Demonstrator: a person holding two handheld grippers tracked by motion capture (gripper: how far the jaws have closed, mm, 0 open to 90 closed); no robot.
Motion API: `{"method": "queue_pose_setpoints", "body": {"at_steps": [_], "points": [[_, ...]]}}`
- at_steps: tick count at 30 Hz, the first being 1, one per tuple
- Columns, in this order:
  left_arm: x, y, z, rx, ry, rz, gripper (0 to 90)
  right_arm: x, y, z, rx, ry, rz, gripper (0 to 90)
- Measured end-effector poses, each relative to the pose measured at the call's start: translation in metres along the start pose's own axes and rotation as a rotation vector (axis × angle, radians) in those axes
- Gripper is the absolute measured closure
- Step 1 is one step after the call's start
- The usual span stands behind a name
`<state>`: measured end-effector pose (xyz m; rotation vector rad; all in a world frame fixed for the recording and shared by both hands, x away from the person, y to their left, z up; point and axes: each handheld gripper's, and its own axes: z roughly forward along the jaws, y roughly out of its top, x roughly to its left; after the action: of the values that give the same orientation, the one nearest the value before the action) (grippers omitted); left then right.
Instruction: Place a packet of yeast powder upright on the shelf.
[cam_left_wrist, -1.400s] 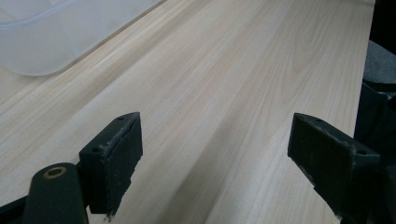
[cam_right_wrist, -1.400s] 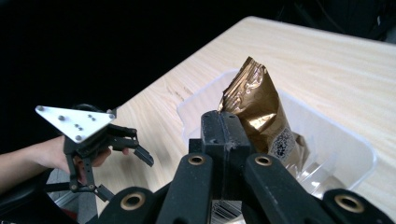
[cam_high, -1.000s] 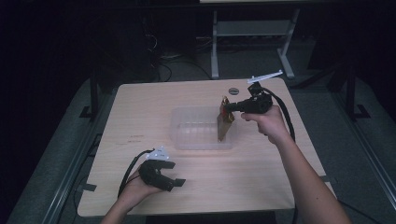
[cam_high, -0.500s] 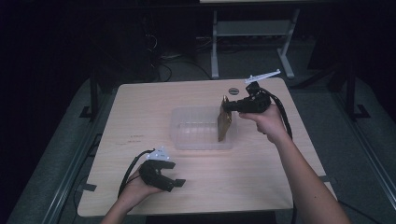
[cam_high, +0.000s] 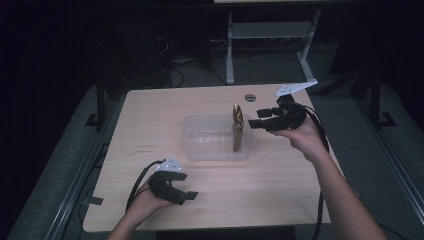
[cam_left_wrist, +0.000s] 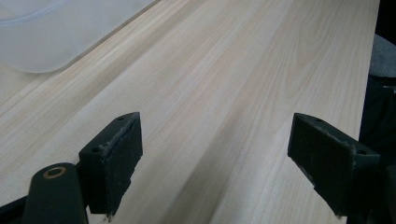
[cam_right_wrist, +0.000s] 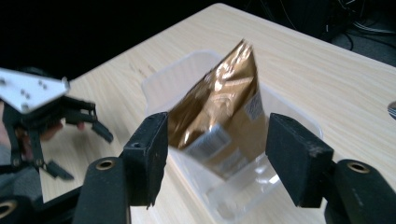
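A gold foil pouch (cam_high: 237, 127) stands on edge at the right end of a clear plastic container (cam_high: 192, 145) in the middle of the table. My right gripper (cam_high: 256, 118) hovers just right of the pouch, apart from it. Its jaws have just been opening and press on nothing. In the right gripper view the pouch (cam_right_wrist: 224, 107) leans in the container (cam_right_wrist: 154, 84), just beyond my right gripper (cam_right_wrist: 217, 154). My left gripper (cam_high: 184, 186) rests open on the table near the front left with nothing in it. The left gripper view has my left gripper (cam_left_wrist: 215, 140) over bare wood.
The wooden table (cam_high: 150, 115) has a round grommet (cam_high: 249, 97) behind the container. A container corner (cam_left_wrist: 56, 32) lies far ahead of the left jaws. My left gripper (cam_right_wrist: 79, 149) is in the right gripper view, far left. Dark floor and a white frame (cam_high: 230, 45) lie beyond.
The right gripper has let go of the gold pouch, opened, and drawn back to the right and slightly up. The pouch stays standing in the container. The left gripper has not moved.
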<state>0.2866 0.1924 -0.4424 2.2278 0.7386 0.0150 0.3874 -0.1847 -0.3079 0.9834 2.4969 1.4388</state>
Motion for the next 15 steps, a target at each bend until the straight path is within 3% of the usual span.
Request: {"method": "queue_pose_setpoints", "body": {"at_steps": [9,15], "points": [[-0.002,0.000,0.002,0.004,0.012,0.010,17.3,0.012,-0.041,-0.007,0.018,-0.064,-0.072,33.8],[-0.003,0.000,0.002,0.003,0.014,0.029,17.4,0.017,-0.071,-0.005,0.044,-0.108,-0.091,30.6]]}}
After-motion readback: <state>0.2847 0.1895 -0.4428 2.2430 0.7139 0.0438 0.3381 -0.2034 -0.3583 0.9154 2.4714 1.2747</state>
